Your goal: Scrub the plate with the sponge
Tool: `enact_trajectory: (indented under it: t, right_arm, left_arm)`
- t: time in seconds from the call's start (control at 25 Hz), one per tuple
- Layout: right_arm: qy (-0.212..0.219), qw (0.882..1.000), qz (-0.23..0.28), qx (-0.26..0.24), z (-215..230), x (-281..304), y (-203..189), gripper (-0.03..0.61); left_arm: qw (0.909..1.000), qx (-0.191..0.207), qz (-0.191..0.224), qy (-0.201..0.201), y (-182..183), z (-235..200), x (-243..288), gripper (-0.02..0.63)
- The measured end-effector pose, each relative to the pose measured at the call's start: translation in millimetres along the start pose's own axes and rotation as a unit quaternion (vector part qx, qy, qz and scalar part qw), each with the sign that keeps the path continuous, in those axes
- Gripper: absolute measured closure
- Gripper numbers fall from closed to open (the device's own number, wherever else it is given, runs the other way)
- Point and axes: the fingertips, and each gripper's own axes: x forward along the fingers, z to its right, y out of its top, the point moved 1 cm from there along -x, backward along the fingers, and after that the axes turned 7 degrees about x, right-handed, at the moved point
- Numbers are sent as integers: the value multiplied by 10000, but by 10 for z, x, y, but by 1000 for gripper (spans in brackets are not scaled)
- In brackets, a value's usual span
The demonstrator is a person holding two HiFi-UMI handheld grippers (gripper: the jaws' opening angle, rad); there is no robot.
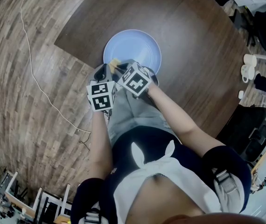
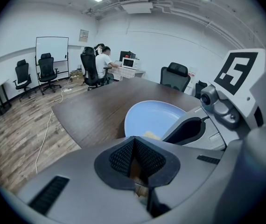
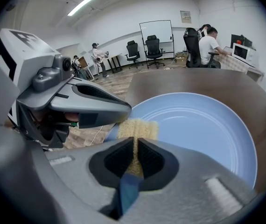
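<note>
A light blue plate (image 1: pixel 135 48) lies on the dark table (image 1: pixel 193 45), close to its near edge. My right gripper (image 3: pixel 135 143) is shut on a yellow sponge (image 3: pixel 137 127) with a blue underside, held over the plate's (image 3: pixel 203 125) near left rim. In the head view the sponge (image 1: pixel 115 62) shows as a small yellow patch at that rim. My left gripper (image 2: pixel 135 143) has its pads together with nothing between them, just left of the right gripper (image 2: pixel 203 125) and short of the plate (image 2: pixel 154 118). The sponge (image 2: pixel 150 135) peeks out beyond its jaws.
The table's left edge (image 1: pixel 72 52) runs just left of the plate, with wooden floor and a white cable (image 1: pixel 35 78) beyond. Office chairs (image 2: pixel 46 71), a whiteboard (image 2: pixel 52 52) and a seated person (image 2: pixel 106 64) at a desk are far behind. A white mug (image 1: pixel 248 65) stands on a side stand at the right.
</note>
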Motion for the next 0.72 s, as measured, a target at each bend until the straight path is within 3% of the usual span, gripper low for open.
enact_trajectory:
  t: [0.72]
  right_arm:
    - [-202,9990,149,360,166,-58,-29,554]
  left_arm:
    - [10000,62,-40,32,-6,29,3,611]
